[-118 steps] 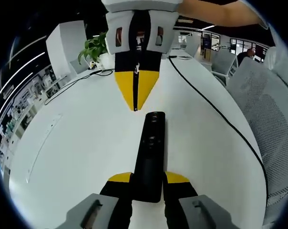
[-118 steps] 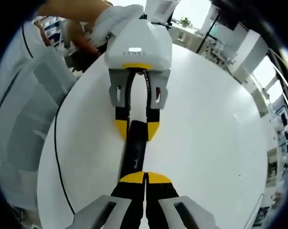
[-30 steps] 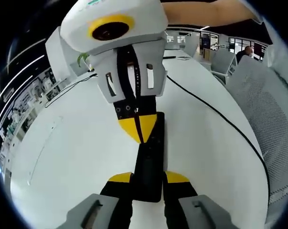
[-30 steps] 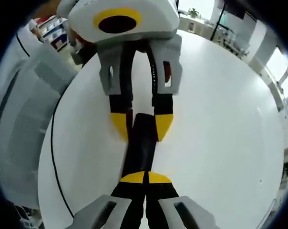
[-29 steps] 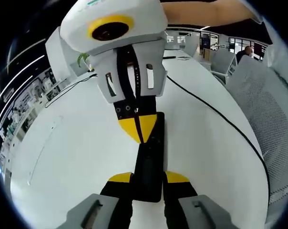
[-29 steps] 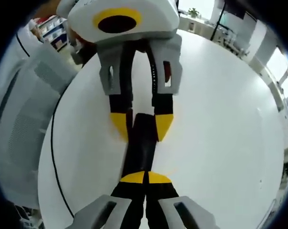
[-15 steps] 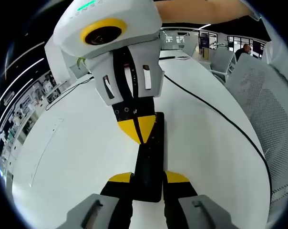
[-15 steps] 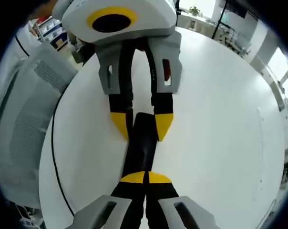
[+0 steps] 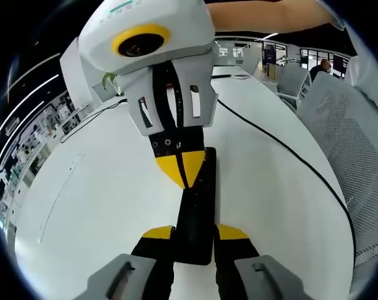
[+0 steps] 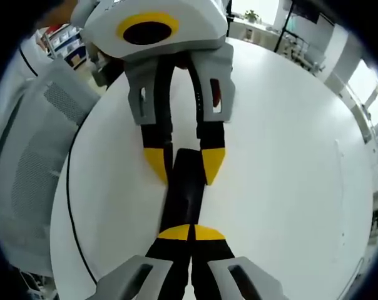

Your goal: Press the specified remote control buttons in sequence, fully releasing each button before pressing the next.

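A black remote control [image 9: 195, 209] lies lengthwise on a white bench [image 9: 107, 200], held at its near end by the left gripper [image 9: 195, 236], whose yellow-tipped jaws are clamped against its two long sides. From the opposite end, the right gripper [image 9: 181, 170] bears down with its jaws pressed together into a single yellow point, that point resting on the upper part of the remote's face; the exact button beneath it is hidden.

In the right gripper view the same scene is mirrored: the right gripper [image 10: 190, 234] shows its closed yellow tips at the bottom, meeting over the remote control [image 10: 184, 190], while the left gripper [image 10: 184, 164] faces it from across the bench [image 10: 283, 175], a jaw on either side of the black body.

A black cable [image 9: 283, 159] runs across the bench to one side of the remote. A mesh-backed chair [image 9: 355, 162] stands at the bench's edge, and a potted plant [image 9: 111, 78] sits at the far end.
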A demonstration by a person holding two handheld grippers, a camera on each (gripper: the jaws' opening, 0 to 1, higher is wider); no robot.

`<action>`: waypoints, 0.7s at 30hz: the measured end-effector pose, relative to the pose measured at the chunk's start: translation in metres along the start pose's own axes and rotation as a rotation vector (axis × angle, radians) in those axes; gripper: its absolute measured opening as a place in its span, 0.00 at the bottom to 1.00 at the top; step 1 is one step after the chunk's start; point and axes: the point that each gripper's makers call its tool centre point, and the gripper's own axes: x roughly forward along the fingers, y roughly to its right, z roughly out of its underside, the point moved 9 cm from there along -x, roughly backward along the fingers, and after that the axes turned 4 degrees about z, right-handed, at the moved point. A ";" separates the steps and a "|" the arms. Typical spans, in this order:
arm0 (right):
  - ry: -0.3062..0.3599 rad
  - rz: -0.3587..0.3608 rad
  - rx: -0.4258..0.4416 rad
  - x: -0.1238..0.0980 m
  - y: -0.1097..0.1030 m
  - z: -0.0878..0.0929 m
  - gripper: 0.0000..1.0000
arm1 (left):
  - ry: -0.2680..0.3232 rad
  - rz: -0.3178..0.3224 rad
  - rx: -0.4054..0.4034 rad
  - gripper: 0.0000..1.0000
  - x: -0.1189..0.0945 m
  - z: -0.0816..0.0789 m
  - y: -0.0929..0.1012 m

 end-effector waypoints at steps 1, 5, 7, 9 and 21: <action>0.002 0.003 0.002 0.000 0.000 0.000 0.00 | 0.000 0.001 -0.002 0.23 0.000 0.000 0.000; 0.000 0.011 -0.006 0.000 -0.002 -0.001 0.00 | 0.001 0.002 -0.003 0.23 0.000 0.000 0.000; -0.002 0.013 -0.012 0.000 -0.002 -0.001 0.00 | 0.000 0.002 -0.004 0.23 0.000 0.000 0.000; 0.000 0.017 -0.015 -0.001 -0.002 -0.001 0.00 | 0.001 0.002 -0.005 0.23 0.000 0.000 0.000; 0.067 0.097 -0.021 -0.035 -0.002 -0.009 0.00 | -0.008 0.003 -0.005 0.23 0.000 -0.001 0.000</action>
